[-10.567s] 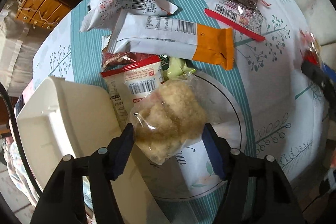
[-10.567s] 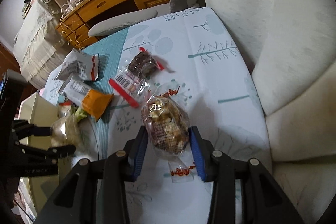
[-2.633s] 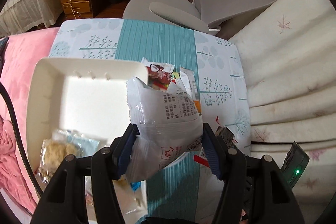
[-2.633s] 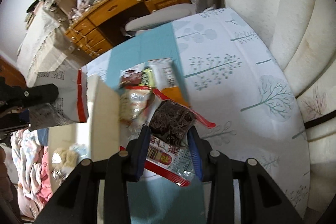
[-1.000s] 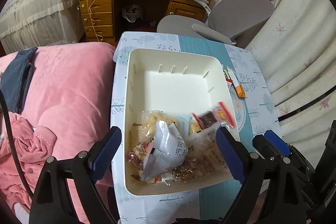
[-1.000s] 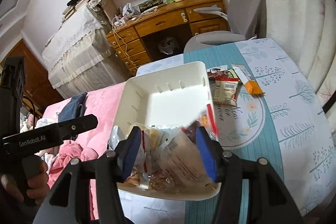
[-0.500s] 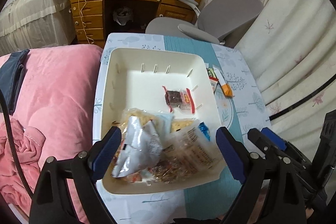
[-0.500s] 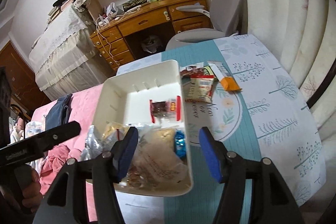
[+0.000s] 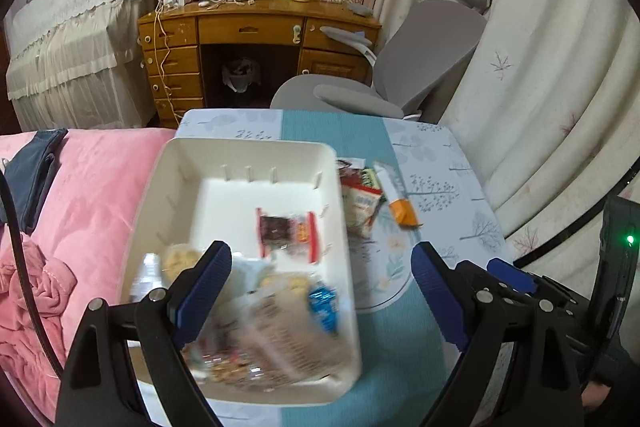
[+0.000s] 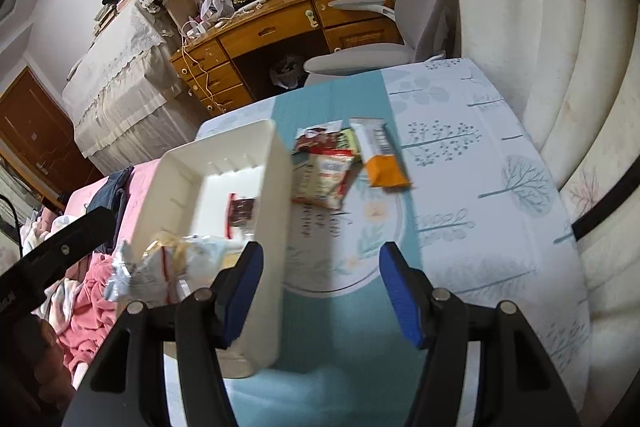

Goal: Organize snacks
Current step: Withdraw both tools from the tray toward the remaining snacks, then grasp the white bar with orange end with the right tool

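A white bin stands on the left of the table and holds several snack packets, among them a dark brownie packet with red edges. The bin also shows in the right wrist view. On the table to its right lie an orange and white bar and a red and white packet, which also show in the right wrist view, the bar and the packet. My left gripper is open and empty above the bin's near end. My right gripper is open and empty above the table beside the bin.
A pink blanket lies left of the table. A grey office chair and a wooden desk stand beyond the table's far edge. A cream curtain hangs on the right. A round printed mat lies on the tablecloth.
Both grippers, open and empty, have pulled back and tilted up, so more of the room shows. The snacks in the bin stay put.
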Demonstrator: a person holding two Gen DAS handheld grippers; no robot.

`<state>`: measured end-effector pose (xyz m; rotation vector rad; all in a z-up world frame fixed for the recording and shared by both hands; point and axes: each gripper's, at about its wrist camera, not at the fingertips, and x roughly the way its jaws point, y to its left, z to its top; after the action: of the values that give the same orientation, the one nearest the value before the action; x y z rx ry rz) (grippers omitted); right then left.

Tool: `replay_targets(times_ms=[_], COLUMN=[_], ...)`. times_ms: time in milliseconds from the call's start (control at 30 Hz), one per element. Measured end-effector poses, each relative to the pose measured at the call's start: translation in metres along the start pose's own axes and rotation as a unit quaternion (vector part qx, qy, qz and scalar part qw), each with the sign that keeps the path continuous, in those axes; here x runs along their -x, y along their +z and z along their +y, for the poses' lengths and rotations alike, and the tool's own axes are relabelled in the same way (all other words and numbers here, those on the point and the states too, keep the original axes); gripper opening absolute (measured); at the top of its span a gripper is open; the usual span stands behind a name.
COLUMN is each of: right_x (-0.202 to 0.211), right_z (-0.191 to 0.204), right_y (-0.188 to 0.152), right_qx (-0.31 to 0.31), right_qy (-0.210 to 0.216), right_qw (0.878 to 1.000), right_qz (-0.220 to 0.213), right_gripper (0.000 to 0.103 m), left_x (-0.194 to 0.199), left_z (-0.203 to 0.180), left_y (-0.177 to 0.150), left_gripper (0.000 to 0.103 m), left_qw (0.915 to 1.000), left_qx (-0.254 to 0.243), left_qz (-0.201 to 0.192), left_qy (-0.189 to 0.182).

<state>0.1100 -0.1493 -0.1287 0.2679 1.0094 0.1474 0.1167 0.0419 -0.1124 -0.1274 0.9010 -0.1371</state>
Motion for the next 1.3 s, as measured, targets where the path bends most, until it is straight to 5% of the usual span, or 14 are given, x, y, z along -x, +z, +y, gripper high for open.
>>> replay_targets(times_ms=[133,567,900,1300], right_x=[-0.008,-0.041,-0.108,-0.194], right_z=[-0.034,-0.111,-0.119,-0.099], right_y=[0.019,0.109,0.143,0.133], right_qx=[-0.015,-0.086,-0.073,-0.023], right_qy=[-0.009,0.072,0.100,0.111], right_qw=[0.999,0.991,0.982,0.964], right_qz=[0.030,0.079,0.145,0.242], right_gripper=[0.061,0.061,0.061,0.060], left_x=[-0.013,-0.098,-0.161,-0.220], left_z=[-0.038,-0.119,-0.126,-0.122], left_y=[0.005,0.026,0.025,0.025], left_gripper=[0.091,0.087,0.057,0.057], left_qw=[0.9997,0.9965,0.9877,0.9745], left_qx=[-0.007,-0.053,-0.075,-0.077], left_qz=[-0.017,-0.005,0.056,0.124], left_qy=[0.018,0.064,0.125,0.170])
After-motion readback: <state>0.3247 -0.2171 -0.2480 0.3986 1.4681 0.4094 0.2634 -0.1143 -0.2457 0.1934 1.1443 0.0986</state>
